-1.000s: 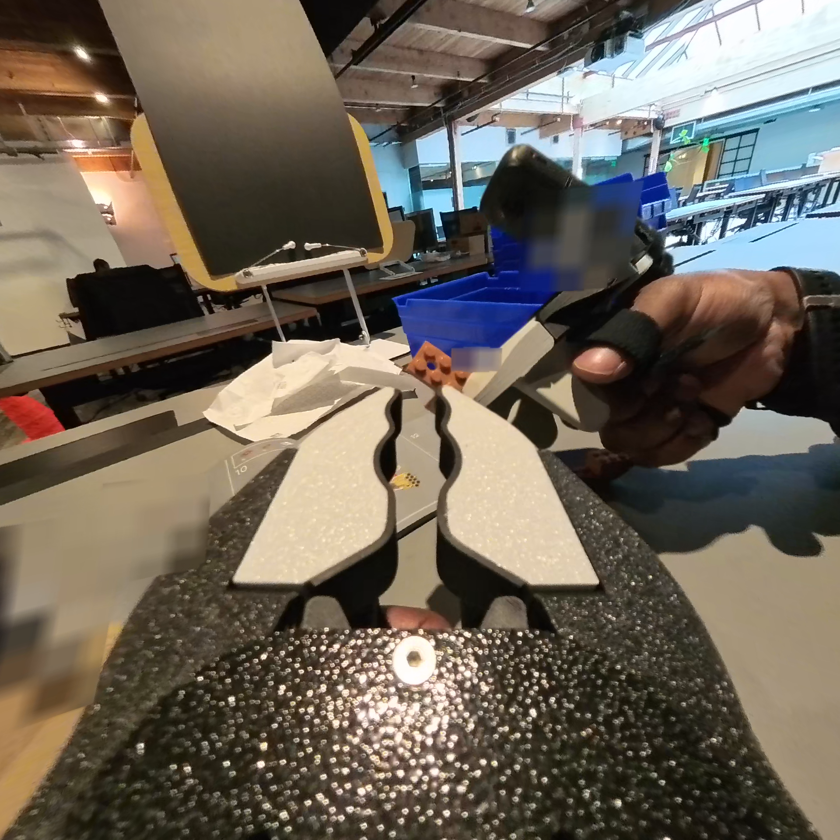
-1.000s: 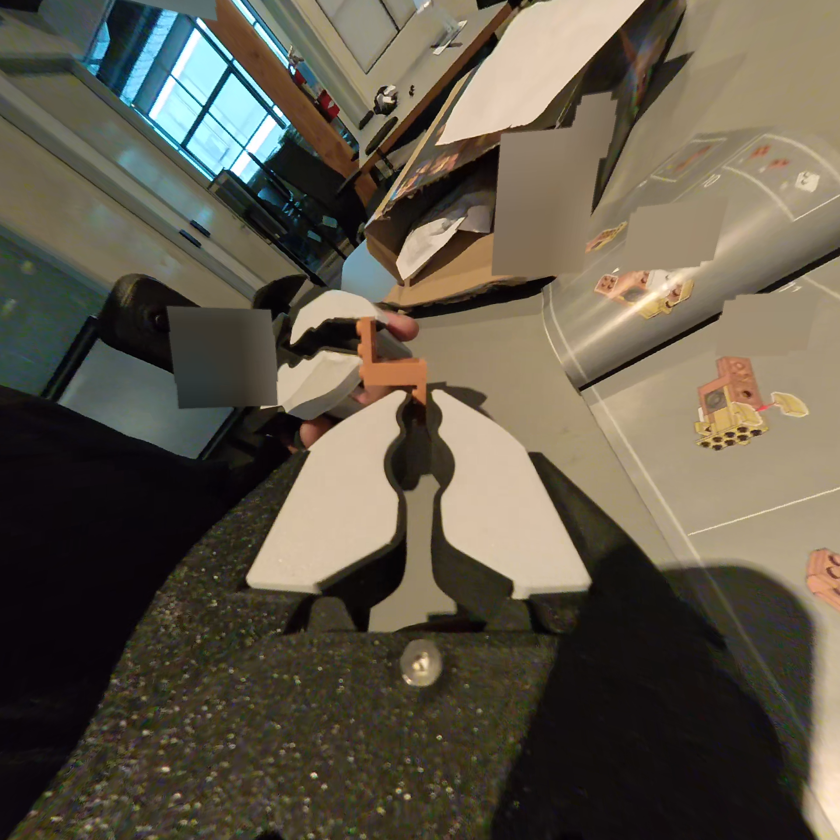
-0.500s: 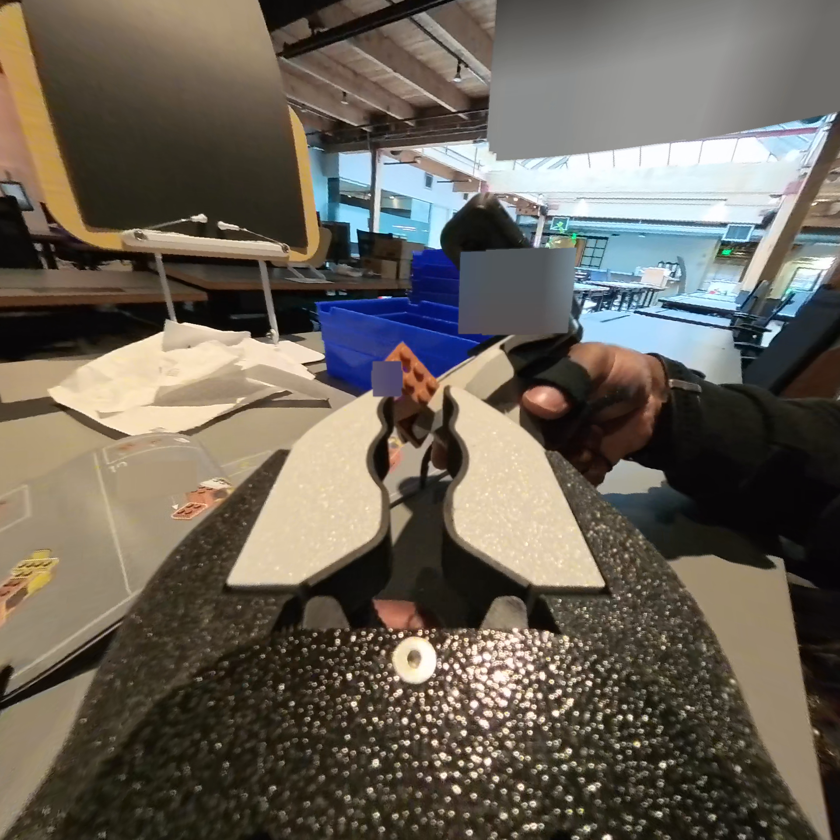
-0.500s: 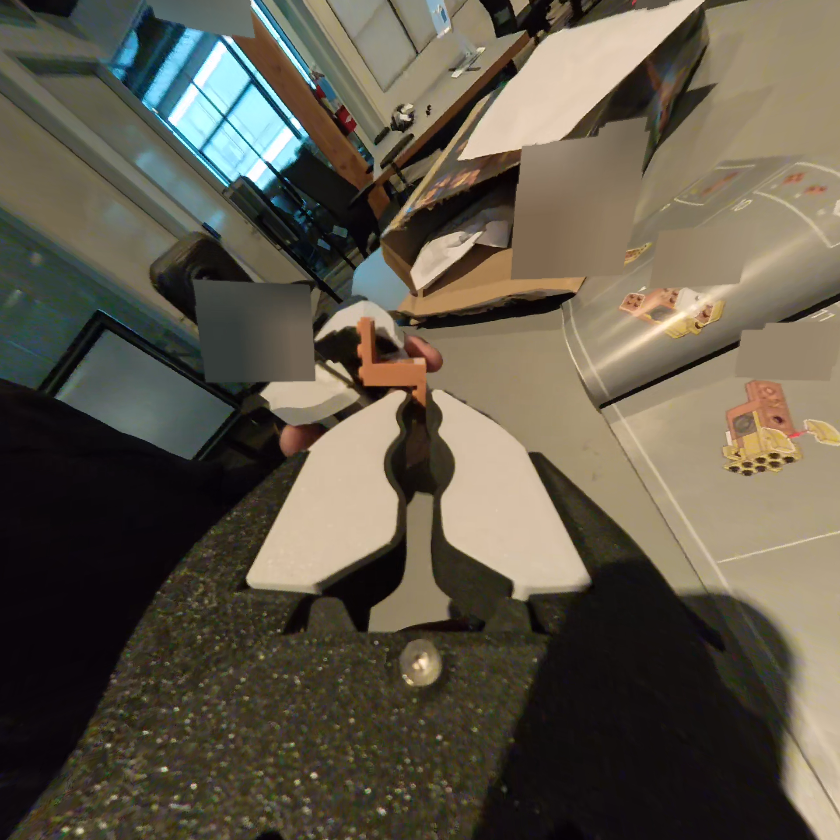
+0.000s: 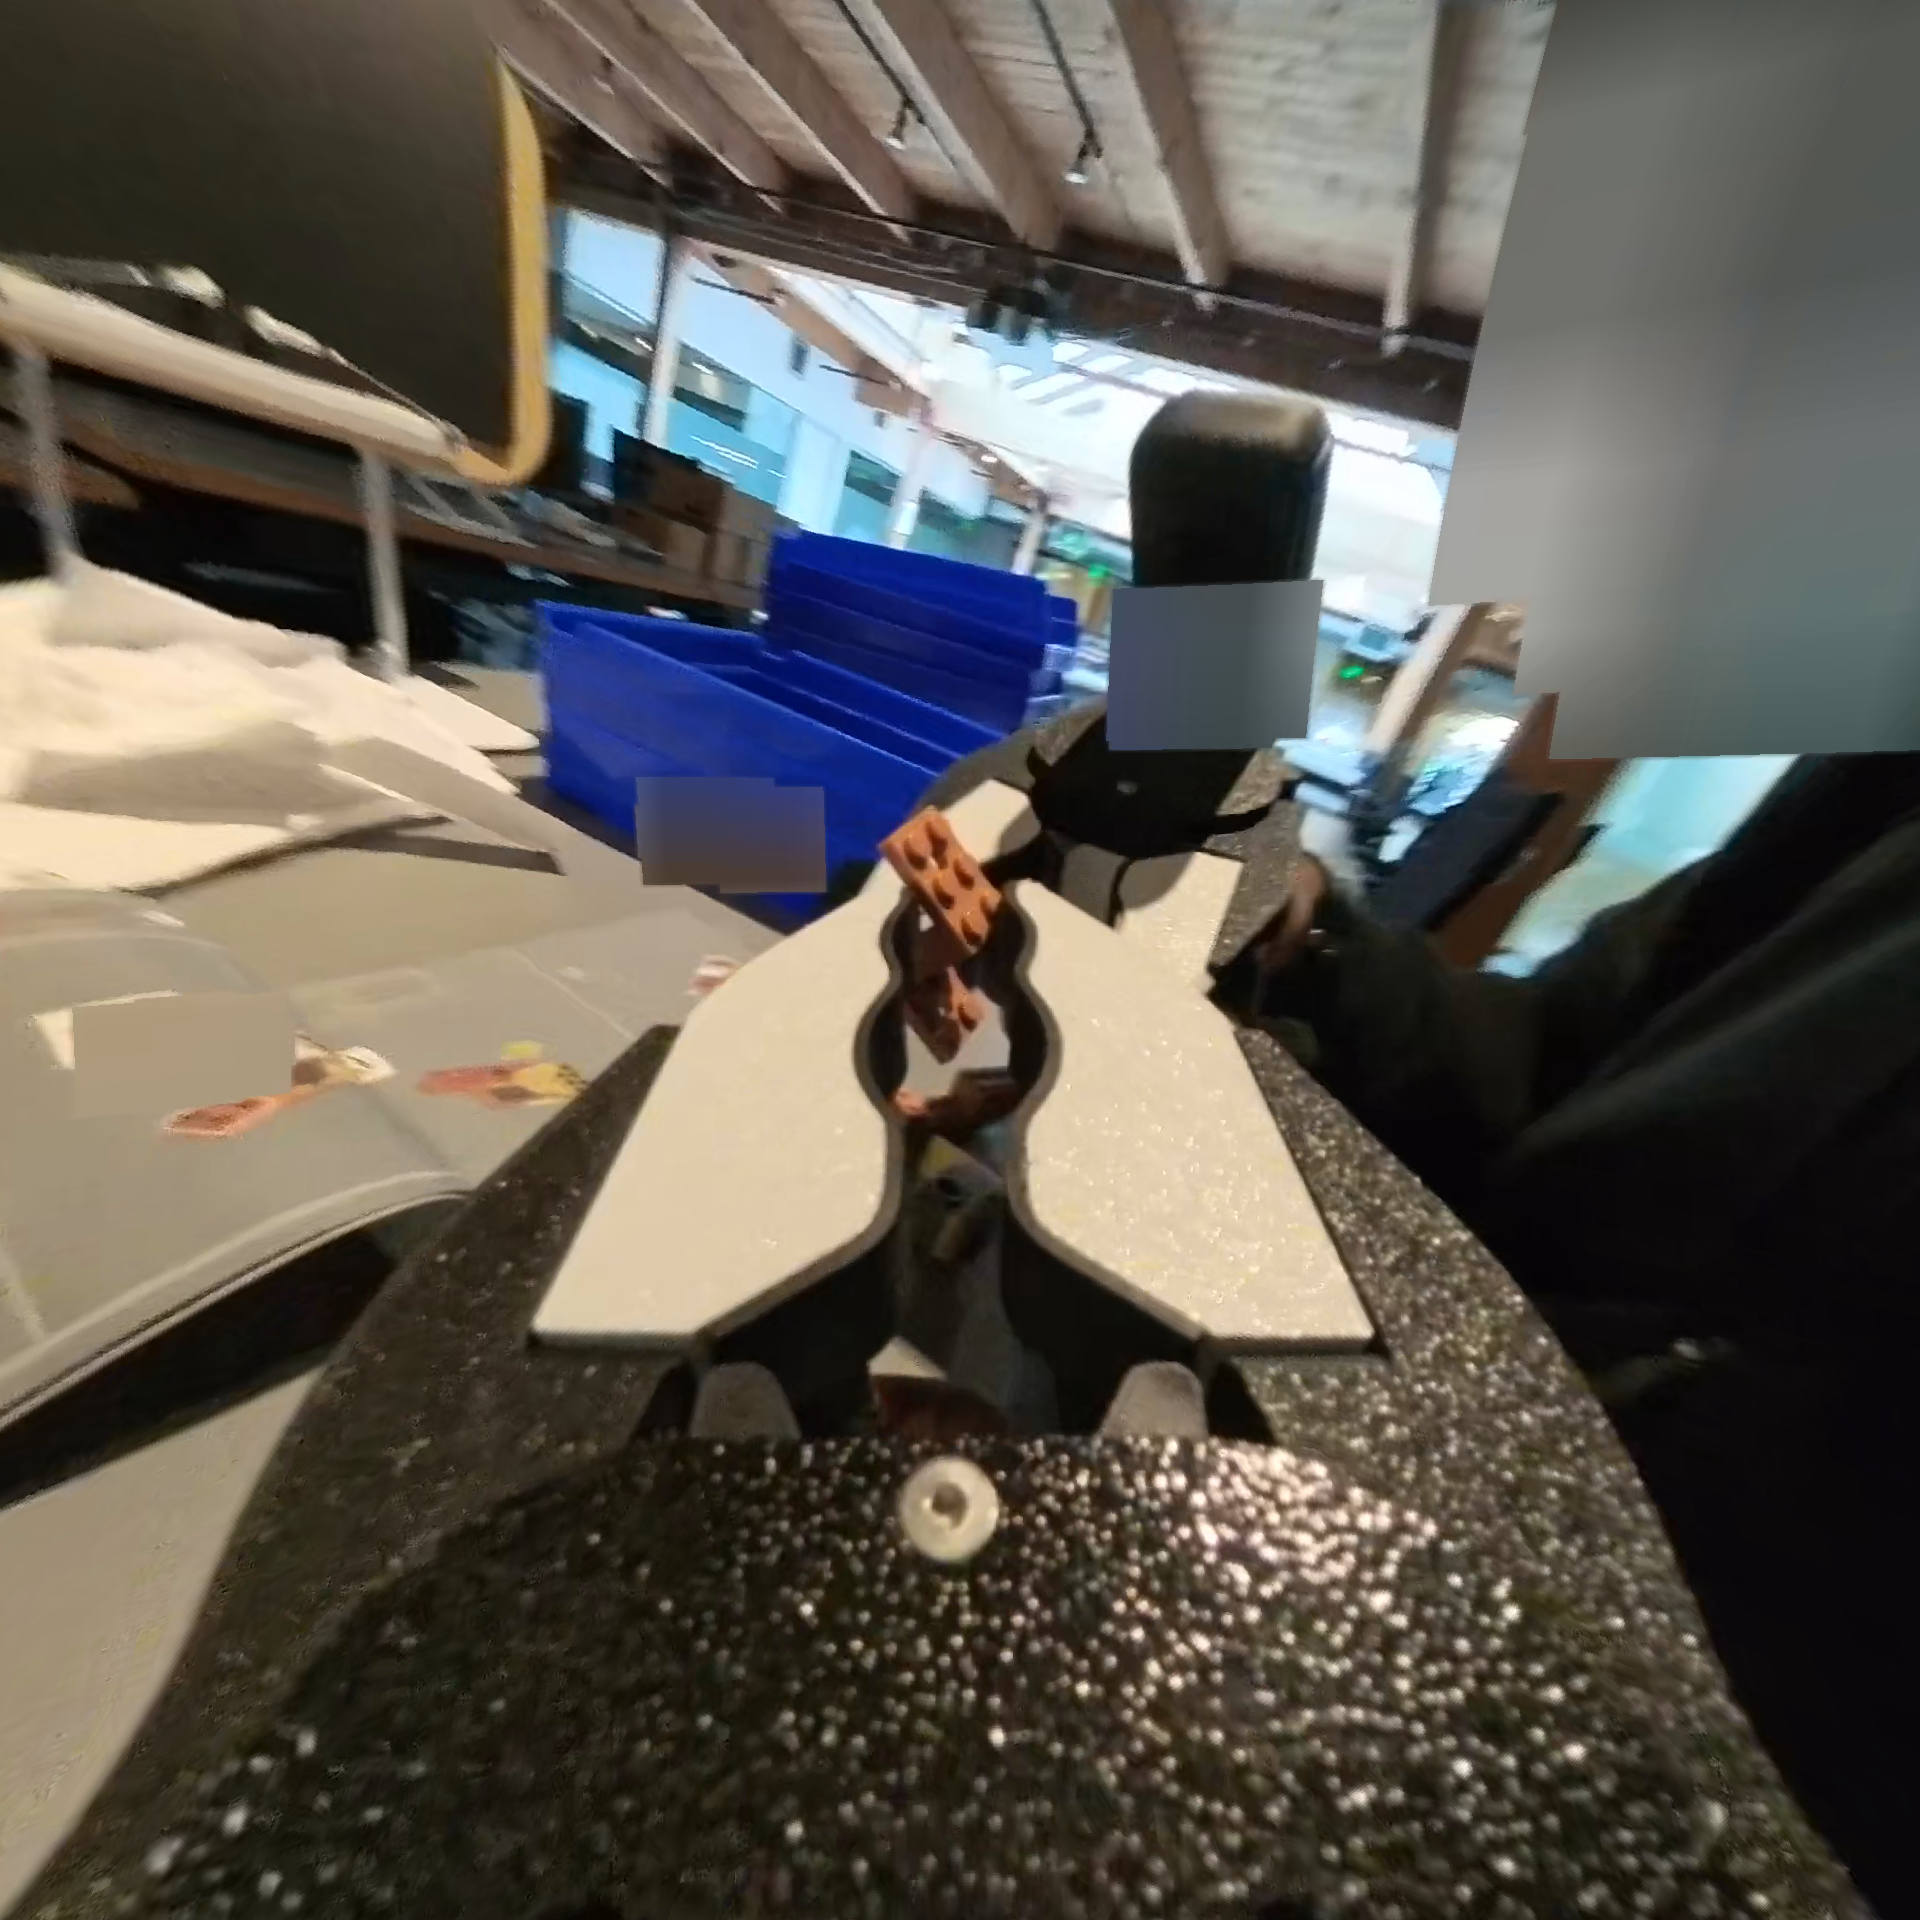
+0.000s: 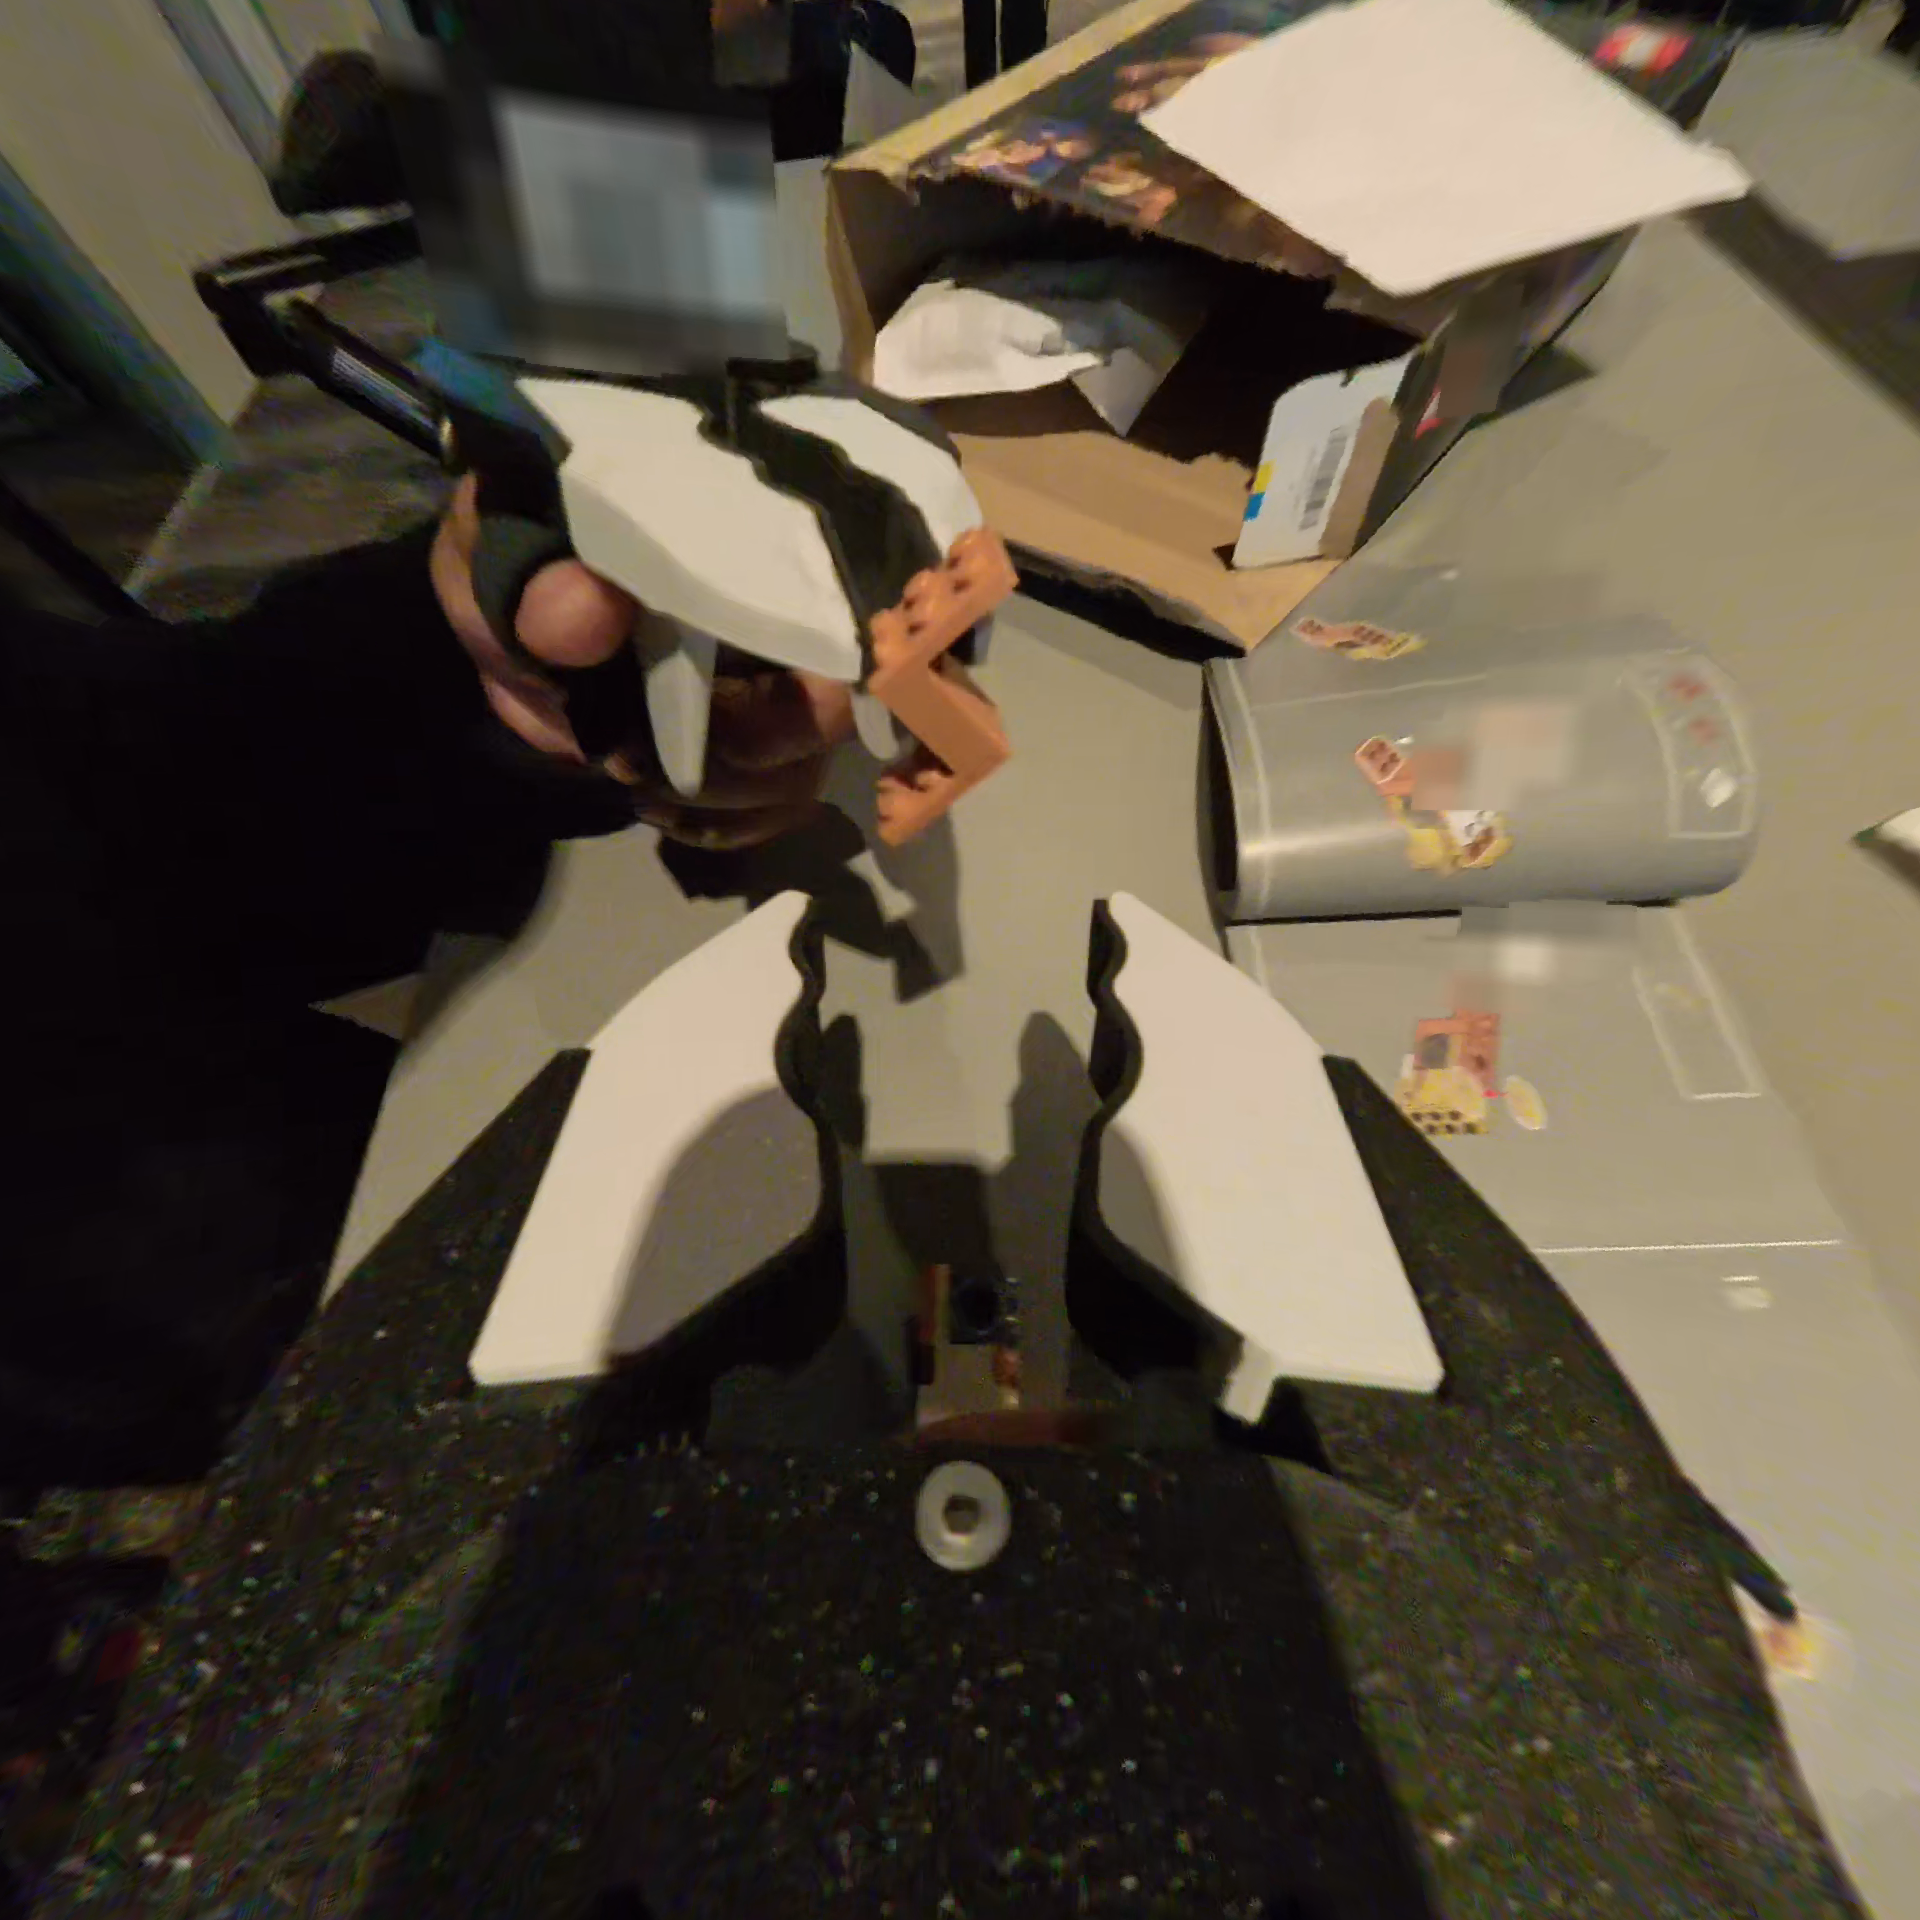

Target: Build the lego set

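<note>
- The left gripper (image 5: 951, 914) sits at the centre of the left wrist view, its pale fingers (image 5: 769, 1122) drawn narrow and clamped on the orange lego piece (image 5: 943, 883).
- The lego piece is a stepped assembly of studded plates; its upper plate sticks out above the fingertips, tilted, and the rest shows in the gap between the fingers.
- In the right wrist view the same piece (image 6: 940, 686) appears in the upper middle of the frame, pinched at the tips of the left gripper (image 6: 914, 613), above the grey table (image 6: 1091, 748).
- The right gripper (image 6: 951, 914) fills the lower half of that view with its fingers (image 6: 665, 1143) spread wide and nothing between them; the lego piece hangs just beyond its tips, apart from them.
- A hand (image 6: 582, 644) grips the left gripper's handle at the left of the frame.
- An instruction booklet (image 6: 1475, 790) lies curled at the right, with a torn cardboard box (image 6: 1132, 499) behind it in the upper part of the frame.
- Blue bins (image 5: 748, 717) stand in the middle left of the left wrist view, and crumpled white paper (image 5: 156, 707) lies at the far left.
</note>
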Tool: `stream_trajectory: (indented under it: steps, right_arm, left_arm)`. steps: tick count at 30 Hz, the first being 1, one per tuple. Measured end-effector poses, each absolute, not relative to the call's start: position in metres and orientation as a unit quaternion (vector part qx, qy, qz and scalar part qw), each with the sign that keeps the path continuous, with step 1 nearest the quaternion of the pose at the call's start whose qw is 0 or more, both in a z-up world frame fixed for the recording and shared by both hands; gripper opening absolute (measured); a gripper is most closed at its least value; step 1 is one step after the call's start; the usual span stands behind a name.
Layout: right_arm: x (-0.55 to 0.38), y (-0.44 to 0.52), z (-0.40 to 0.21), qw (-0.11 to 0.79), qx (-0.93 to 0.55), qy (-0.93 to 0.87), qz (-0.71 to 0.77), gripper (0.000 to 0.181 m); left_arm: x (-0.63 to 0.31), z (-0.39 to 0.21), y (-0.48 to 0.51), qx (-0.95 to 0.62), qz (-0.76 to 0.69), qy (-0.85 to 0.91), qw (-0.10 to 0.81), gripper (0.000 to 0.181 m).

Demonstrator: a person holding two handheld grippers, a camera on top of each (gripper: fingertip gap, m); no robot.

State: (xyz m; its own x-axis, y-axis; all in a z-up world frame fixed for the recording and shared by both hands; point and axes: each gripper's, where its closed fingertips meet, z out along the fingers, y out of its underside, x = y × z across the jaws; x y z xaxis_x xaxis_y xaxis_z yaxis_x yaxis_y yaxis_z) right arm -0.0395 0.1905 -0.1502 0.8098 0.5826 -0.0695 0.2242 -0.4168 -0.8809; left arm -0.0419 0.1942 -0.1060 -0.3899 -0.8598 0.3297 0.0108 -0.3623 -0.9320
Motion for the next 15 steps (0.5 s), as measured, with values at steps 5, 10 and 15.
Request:
stream_trajectory:
  steps: [5,10,15]
  right_arm:
    - [-0.038,0.188,-0.127,0.528,-0.783,-0.256,0.208,0.042]
    - [-0.046,0.182,-0.107,0.558,-0.739,-0.267,0.268,0.026]
    - [-0.045,0.183,-0.107,0.489,-0.767,-0.202,0.363,0.014]
  left_arm:
    - [-0.055,-0.097,0.19,-0.435,-0.763,0.436,0.194,0.015]
    - [-0.056,-0.107,0.175,-0.438,-0.769,0.452,0.111,0.014]
    - [-0.054,-0.117,0.164,-0.445,-0.747,0.485,0.097,0.014]
